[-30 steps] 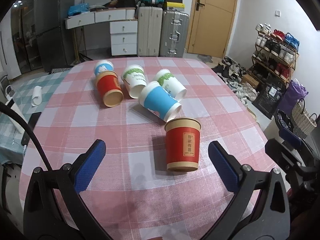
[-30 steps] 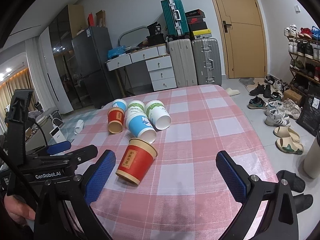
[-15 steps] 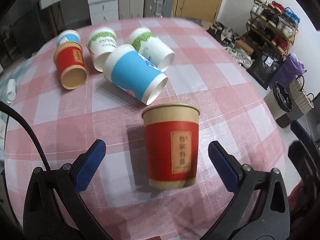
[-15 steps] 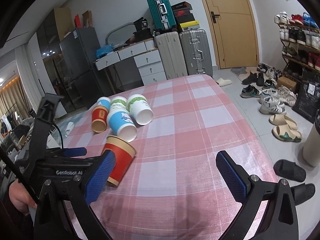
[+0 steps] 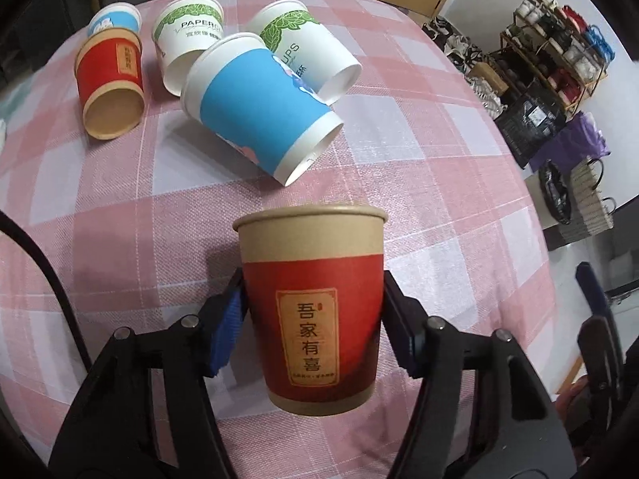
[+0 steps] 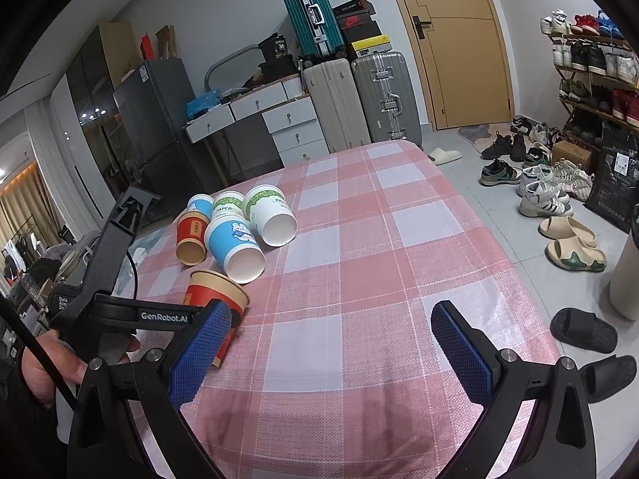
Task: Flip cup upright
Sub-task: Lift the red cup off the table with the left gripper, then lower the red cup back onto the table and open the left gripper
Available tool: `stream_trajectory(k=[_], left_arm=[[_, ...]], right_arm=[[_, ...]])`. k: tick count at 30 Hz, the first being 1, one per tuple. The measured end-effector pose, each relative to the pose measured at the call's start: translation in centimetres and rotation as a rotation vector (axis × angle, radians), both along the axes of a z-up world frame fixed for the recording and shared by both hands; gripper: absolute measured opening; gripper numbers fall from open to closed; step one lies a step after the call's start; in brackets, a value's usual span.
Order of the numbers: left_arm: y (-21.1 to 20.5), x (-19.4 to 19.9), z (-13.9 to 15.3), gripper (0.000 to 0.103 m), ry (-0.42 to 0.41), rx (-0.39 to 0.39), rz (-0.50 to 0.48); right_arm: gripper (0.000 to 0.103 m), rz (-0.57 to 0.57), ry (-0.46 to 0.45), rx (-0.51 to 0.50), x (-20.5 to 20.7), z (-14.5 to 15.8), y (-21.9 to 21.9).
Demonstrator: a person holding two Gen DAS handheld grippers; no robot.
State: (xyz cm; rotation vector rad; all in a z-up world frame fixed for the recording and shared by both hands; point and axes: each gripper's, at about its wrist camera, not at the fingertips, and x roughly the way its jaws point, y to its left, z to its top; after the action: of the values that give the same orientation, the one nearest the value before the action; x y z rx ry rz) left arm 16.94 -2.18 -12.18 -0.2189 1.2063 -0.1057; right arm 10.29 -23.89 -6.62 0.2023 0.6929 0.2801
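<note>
A red and tan paper cup (image 5: 315, 311) stands upright, mouth up, on the pink checked tablecloth (image 5: 439, 215). My left gripper (image 5: 313, 327) is shut on its sides, blue pads against the red band. The cup also shows in the right wrist view (image 6: 213, 299), partly hidden behind the left gripper's body (image 6: 120, 311). My right gripper (image 6: 327, 351) is open and empty over the table's near right part.
Several cups lie on their sides beyond: a blue one (image 5: 259, 107), two white and green ones (image 5: 311, 48) (image 5: 187, 40), a red one (image 5: 110, 84), a small blue one (image 5: 114, 20). The table edge drops off at the right toward shoes (image 6: 543, 195) on the floor.
My left gripper moved forward around the upright red cup and closed on it. The right gripper stayed open and shifted only slightly.
</note>
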Motion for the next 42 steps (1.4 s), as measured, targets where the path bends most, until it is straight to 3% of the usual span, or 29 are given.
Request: stream_trajectory(k=[10,20,33,42], left_arm=[[0.8,-2.4,0.3,0.06,0.026,-0.044,0.038],[-0.2,-5.8,-0.3,0.06,0.043,-0.024,0.035],[0.8,-6.7,-0.2,0.06,0.038,-0.02,0.075],[2.2,-7.7,0.6,0.068,0.019,-0.047,0.105]], right_arm=[[0.102,0.017,-0.007,-0.002,-0.6,0.6,0.9],[0.102,0.041,-0.011,-0.006,-2.1,0.9,2.0],[0.102,0.059,-0.021,-0.023,-3.2,1.5,3.3],[0.102,0.062,-0.022,-0.026,-3.6,1.7,3.4]])
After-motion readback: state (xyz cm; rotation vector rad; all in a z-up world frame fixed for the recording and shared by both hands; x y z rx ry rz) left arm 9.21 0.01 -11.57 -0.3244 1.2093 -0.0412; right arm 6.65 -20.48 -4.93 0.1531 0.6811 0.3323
